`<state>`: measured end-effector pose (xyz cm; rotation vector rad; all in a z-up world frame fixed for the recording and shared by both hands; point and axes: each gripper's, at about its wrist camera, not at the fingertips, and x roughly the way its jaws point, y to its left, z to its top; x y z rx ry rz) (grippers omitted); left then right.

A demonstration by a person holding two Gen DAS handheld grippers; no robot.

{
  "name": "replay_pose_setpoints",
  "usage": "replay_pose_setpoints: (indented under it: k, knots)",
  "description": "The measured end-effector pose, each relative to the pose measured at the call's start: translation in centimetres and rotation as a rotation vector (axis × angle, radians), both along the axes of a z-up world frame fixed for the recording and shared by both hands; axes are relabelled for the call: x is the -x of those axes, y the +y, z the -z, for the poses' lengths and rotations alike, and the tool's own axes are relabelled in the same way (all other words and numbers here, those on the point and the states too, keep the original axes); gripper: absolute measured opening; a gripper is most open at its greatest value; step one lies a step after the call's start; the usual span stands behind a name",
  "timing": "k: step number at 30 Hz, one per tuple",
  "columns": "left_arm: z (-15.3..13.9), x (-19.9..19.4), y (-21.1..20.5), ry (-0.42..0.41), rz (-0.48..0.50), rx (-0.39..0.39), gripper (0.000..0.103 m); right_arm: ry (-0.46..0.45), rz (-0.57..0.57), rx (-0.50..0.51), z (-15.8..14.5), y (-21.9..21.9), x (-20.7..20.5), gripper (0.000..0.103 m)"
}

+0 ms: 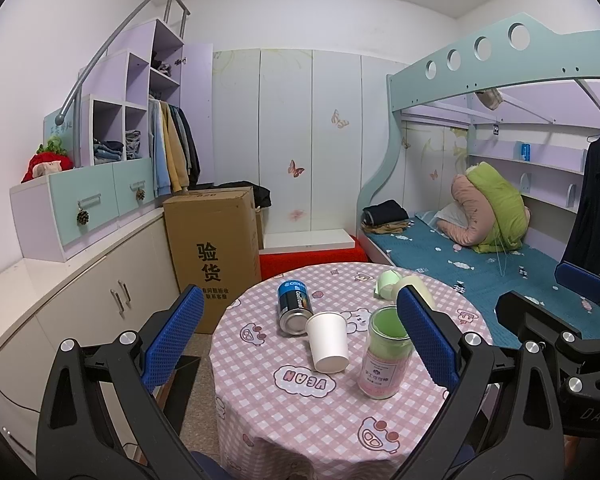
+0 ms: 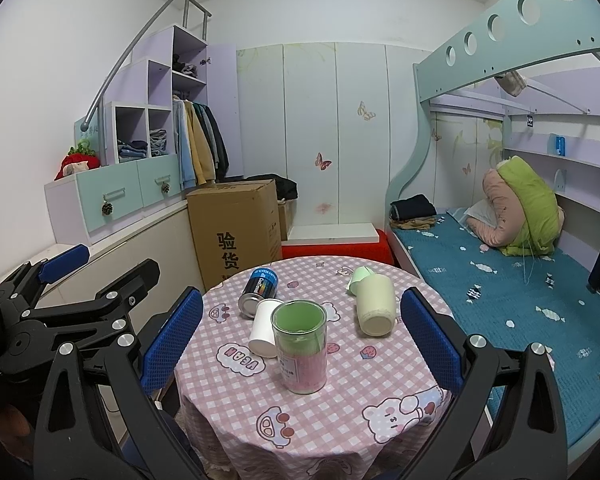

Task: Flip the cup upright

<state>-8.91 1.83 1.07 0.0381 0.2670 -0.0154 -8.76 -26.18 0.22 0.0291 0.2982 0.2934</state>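
A white paper cup (image 1: 327,341) lies on its side on the round table (image 1: 300,412), its base toward me; the right wrist view shows it (image 2: 263,332) partly hidden behind a glass jar. A cream cup (image 2: 376,309) also lies on its side, and a small green cup (image 2: 359,279) lies tipped behind it. My left gripper (image 1: 300,344) is open and empty, held above the table's near edge. My right gripper (image 2: 302,346) is open and empty, also short of the table, and shows at the right of the left wrist view (image 1: 580,280).
A glass jar with green and pink filling (image 2: 300,348) stands upright near the table's middle. A blue can (image 1: 294,304) lies on its side behind the paper cup. A cardboard box (image 1: 216,256) stands left of the table, a bed (image 2: 500,280) to the right.
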Motion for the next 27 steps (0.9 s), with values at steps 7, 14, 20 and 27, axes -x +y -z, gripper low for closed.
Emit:
replay_pose_setpoints:
  k: [7,14,20,27]
  knots:
    - [-0.01,0.04,0.08,-0.003,0.001,0.003,0.097,-0.002,0.002,-0.002,0.21,-0.01,0.0,0.096]
    - [0.35,-0.03,0.3,-0.007,-0.001,-0.001,0.097,-0.005,0.003,-0.004,0.37,0.06,0.06,0.096]
    - [0.49,-0.14,0.22,-0.001,-0.002,-0.003,0.097,0.001,0.006,-0.004,0.53,0.09,0.06,0.096]
    - [0.69,-0.62,-0.04,0.009,-0.004,-0.008,0.097,0.024,0.009,-0.009,0.86,0.1,-0.39,0.096]
